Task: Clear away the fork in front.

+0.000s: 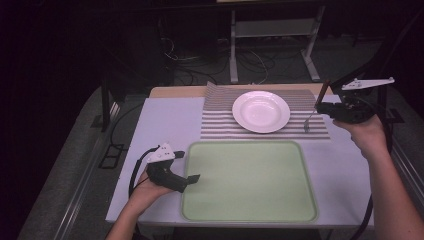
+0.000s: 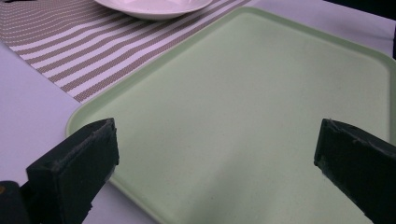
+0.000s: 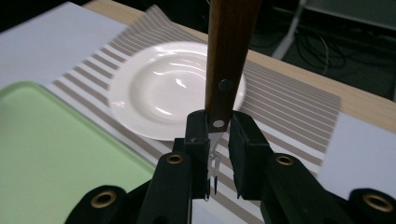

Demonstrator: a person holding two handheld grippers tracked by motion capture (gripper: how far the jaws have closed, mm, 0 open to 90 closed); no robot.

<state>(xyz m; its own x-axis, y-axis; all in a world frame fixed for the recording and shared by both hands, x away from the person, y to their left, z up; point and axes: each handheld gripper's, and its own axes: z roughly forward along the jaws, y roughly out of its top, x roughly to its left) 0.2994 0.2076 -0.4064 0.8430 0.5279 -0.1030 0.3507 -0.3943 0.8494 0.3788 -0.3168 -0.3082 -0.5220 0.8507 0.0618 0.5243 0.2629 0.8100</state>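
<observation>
The right tool (image 1: pixel 325 106) is clenched on a fork (image 1: pixel 314 111) with a brown wooden handle, gripping it at the lower end of the handle, where the metal begins. In the right gripper view the handle (image 3: pixel 229 56) rises upright from between the two black jaws, and the metal tines (image 3: pixel 214 168) hang down below them. In the high view the fork hangs above the right end of the striped placemat (image 1: pixel 220 120), tines pointing down, just right of the white plate (image 1: pixel 261 111), which sits in the middle of that mat at the far side of the surface (image 1: pixel 165 120).

The left tool (image 1: pixel 192 177) is released, jaws wide apart with nothing between them. It rests at the near left, its jaws over the left edge of the pale green tray (image 1: pixel 250 182), which lies near of the placemat.
</observation>
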